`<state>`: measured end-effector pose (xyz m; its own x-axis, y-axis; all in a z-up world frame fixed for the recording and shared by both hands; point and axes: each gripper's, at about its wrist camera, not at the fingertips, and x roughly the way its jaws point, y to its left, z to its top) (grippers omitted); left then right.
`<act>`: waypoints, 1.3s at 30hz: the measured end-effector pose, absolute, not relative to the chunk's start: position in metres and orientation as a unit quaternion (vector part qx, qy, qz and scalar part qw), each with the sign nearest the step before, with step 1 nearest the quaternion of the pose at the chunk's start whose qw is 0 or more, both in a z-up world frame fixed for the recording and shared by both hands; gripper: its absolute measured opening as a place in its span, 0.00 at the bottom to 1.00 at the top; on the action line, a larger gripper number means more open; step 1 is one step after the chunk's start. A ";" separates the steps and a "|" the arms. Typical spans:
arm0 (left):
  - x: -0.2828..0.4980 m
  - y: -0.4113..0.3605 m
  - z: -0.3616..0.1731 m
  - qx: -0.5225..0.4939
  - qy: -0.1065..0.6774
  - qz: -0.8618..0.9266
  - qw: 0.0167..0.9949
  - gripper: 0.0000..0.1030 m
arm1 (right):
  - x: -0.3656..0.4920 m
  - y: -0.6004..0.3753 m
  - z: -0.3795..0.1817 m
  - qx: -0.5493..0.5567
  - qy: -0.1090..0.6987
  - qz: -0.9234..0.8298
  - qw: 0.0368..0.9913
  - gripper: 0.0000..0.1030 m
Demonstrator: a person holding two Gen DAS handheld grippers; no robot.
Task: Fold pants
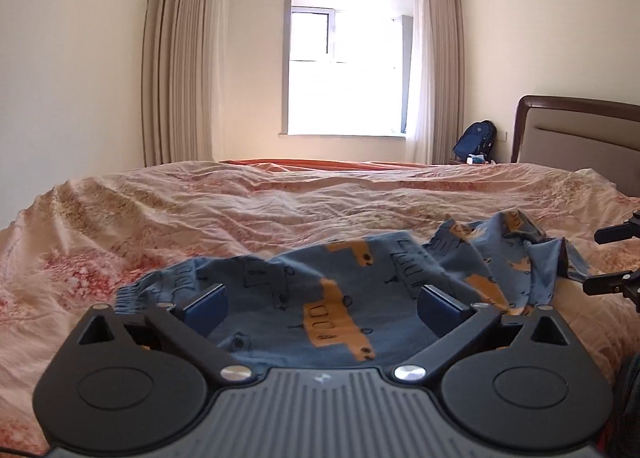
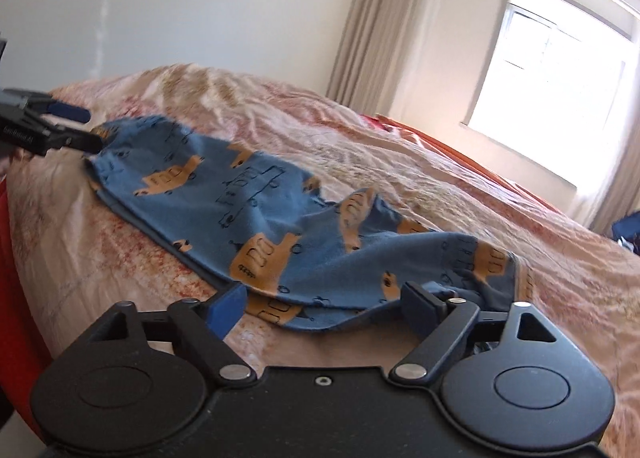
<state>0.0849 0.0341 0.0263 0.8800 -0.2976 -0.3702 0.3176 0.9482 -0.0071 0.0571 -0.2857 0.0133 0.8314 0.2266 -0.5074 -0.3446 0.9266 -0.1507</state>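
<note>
I saw blue pants [image 2: 256,214] lying rumpled on the bed [image 1: 240,202], seemingly folded once; both my grippers' fingers [image 1: 206,306] stood apart, empty, more folding left.

Bed [image 1: 280,210] covered by a wrinkled pink floral quilt [image 2: 280,114]. Blue pants [image 2: 256,218] with orange vehicle print lie rumpled on the quilt near its close edge. Orange sheet [image 1: 304,164] shows at far side.

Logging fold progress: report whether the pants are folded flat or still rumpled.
Rumpled, partly doubled over. The blue pants lie on the bedspread with one end bunched in loose, uneven layers; no neat flat fold shows.
</note>
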 end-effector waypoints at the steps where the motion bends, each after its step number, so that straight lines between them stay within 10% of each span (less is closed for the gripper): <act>1: 0.088 0.019 0.027 0.027 0.185 -0.175 0.967 0.99 | 0.056 -0.296 0.013 -0.104 0.249 0.134 0.954 0.98; 16: 0.118 -0.153 -0.004 0.188 0.193 -0.292 0.918 0.98 | 0.058 -0.415 -0.037 0.100 0.304 0.012 0.947 0.99; 25: 0.136 -0.176 -0.021 0.239 0.237 -0.319 0.886 0.73 | 0.077 -0.424 -0.051 0.111 0.312 -0.001 0.944 0.64; 32: 0.139 -0.178 -0.027 0.247 0.259 -0.311 0.880 0.42 | 0.082 -0.430 -0.047 0.105 0.310 0.025 0.945 0.12; 39: 0.140 -0.177 -0.021 0.247 0.263 -0.304 0.881 0.28 | 0.078 -0.455 -0.015 0.051 0.283 -0.017 0.958 0.03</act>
